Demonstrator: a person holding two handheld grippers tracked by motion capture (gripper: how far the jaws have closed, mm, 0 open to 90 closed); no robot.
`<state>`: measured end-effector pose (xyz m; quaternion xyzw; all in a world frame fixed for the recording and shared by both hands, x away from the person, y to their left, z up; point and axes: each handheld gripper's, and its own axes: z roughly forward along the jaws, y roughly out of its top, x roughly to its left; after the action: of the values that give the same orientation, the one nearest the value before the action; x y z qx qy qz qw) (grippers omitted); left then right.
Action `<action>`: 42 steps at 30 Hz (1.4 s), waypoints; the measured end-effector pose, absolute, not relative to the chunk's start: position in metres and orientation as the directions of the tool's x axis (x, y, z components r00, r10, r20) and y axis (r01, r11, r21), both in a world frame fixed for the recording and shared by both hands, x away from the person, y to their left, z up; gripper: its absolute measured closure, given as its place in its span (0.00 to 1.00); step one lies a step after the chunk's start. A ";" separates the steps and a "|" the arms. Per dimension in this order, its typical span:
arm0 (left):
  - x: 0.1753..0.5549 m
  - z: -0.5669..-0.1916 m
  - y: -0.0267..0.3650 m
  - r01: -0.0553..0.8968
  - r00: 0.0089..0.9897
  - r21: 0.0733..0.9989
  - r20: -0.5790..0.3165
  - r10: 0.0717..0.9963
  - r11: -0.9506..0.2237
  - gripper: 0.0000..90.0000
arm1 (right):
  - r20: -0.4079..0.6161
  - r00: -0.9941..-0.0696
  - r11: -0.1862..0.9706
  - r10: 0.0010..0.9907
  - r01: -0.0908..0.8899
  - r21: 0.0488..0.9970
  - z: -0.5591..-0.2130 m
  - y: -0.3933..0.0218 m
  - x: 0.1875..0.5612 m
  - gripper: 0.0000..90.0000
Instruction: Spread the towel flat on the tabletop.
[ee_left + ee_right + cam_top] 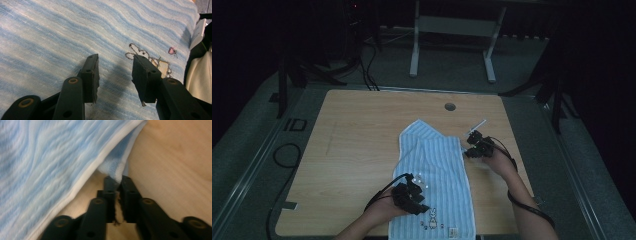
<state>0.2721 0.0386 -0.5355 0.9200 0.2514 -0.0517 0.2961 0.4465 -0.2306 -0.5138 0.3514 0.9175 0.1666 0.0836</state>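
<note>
The towel's (437, 175) near edge is cut off; its small label (453, 232) is unreadable.

1 striped towel (439, 167), 2 grippers — left gripper (411, 196), right gripper (475, 146) — on 1 table (362, 145).

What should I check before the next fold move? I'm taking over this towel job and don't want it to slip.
1. Right gripper pinches the towel edge: ok, jaws shut on a fold of cloth at the hem.
2. Left gripper has a hold: not ok, jaws stand apart above the cloth with nothing between them.
3. Towel lies flat where the left gripper hovers: ok, striped surface by the embroidered rabbit looks smooth.
4. Far corner already folded: ok, it forms a point in the high view.
5. Towel stays on the table: cannot tell, its near end reaches the front edge.
</note>
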 end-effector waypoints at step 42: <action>0.288 -0.524 0.079 0.548 0.827 0.518 -0.218 0.518 -0.657 0.60 | 0.103 -0.755 0.646 0.647 0.615 0.453 -0.511 -0.219 0.363 0.75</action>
<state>0.2885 0.0788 -0.5241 0.9098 0.2929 -0.0258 0.2929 0.3634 -0.2190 -0.5110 0.3480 0.9065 0.2366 0.0340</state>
